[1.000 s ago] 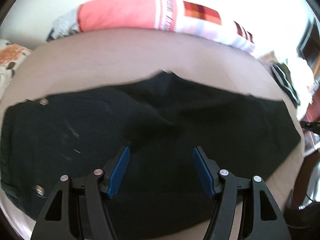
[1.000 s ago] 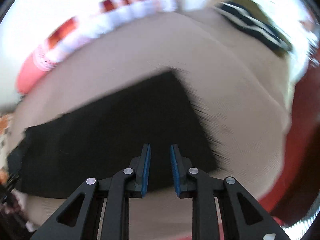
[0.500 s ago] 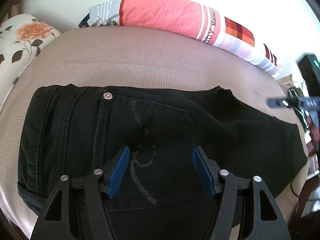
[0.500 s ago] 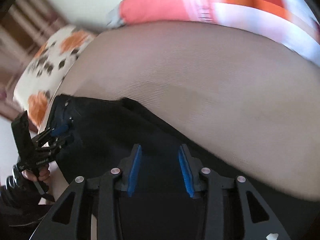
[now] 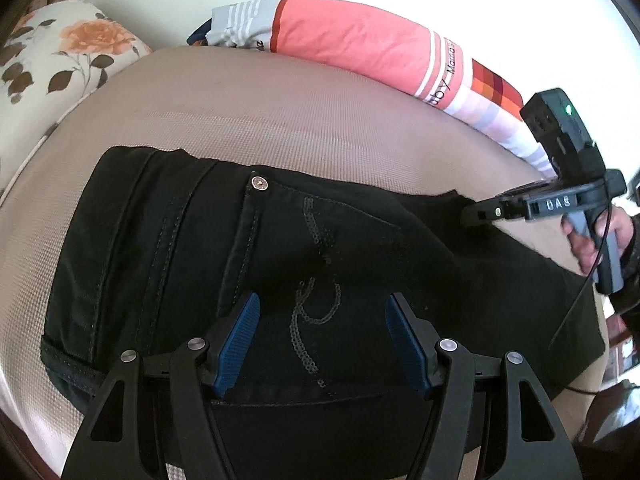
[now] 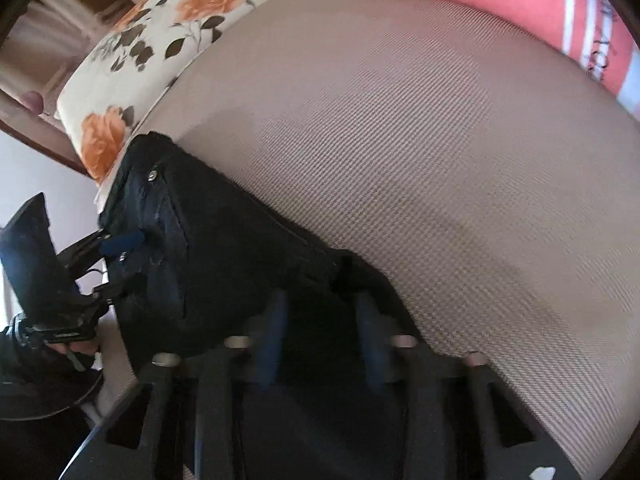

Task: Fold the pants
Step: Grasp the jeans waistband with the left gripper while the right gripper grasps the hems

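Oddly enough, the clearest lettering sits on the right gripper itself, where the left wrist view shows "DAS" in pale characters along its black body, a green light glowing on the box above it and a hand wrapped round its grey handle. Further writing runs up the pink striped pillow at the far edge of the bed: "Mama" and the tail of a word ending in "by" can be read, the rest being cut off by folds. The black pants lie across the taupe mattress cover, waistband toward the left, with a silver rivet at the corner of a back pocket that carries looping sequin stitching; whether anything is in that pocket cannot be told. The left gripper hangs over that pocket with its blue pads spread wide and nothing between them. The right gripper has just been closing; its own view is blurred, with dark cloth lying between the smeared pads, so whether it pinches the fabric cannot be told. A floral pillow lies beyond the waistband end.
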Demonstrator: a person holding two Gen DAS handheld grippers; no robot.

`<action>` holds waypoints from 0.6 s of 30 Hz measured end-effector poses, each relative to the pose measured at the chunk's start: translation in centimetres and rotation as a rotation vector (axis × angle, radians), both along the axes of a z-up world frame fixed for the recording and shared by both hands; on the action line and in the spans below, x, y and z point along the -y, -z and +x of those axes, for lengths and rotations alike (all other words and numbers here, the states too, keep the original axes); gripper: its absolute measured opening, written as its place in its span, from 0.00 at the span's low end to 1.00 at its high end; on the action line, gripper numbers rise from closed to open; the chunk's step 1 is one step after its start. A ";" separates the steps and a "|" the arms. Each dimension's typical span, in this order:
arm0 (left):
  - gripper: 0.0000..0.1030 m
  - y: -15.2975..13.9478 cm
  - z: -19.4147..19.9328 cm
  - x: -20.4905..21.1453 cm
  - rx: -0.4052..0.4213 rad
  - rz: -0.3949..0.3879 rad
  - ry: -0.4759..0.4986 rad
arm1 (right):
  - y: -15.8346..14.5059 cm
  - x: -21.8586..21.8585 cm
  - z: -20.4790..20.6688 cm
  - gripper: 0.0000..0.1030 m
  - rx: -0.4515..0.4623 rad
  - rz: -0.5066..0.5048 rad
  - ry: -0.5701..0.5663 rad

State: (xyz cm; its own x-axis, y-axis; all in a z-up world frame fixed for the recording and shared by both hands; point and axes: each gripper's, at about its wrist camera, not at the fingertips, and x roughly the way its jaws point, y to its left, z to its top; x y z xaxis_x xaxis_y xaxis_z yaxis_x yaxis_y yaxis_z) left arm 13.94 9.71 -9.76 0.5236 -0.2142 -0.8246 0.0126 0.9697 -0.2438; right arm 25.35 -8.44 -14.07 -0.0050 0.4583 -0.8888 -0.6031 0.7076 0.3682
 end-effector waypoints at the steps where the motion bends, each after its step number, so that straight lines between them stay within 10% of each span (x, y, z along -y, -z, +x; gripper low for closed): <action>1: 0.64 0.1 0.0 0.1 0.001 0.007 0.002 | -0.2 -0.1 0.0 0.07 -0.005 0.016 0.009; 11: 0.64 0.0 0.0 1.5 0.007 0.084 0.009 | -0.2 -1.1 -0.4 0.03 0.202 -0.073 0.117; 18: 0.64 -1.4 2.1 5.2 0.056 0.069 0.133 | -4.2 2.0 -2.3 0.30 0.264 -0.020 0.269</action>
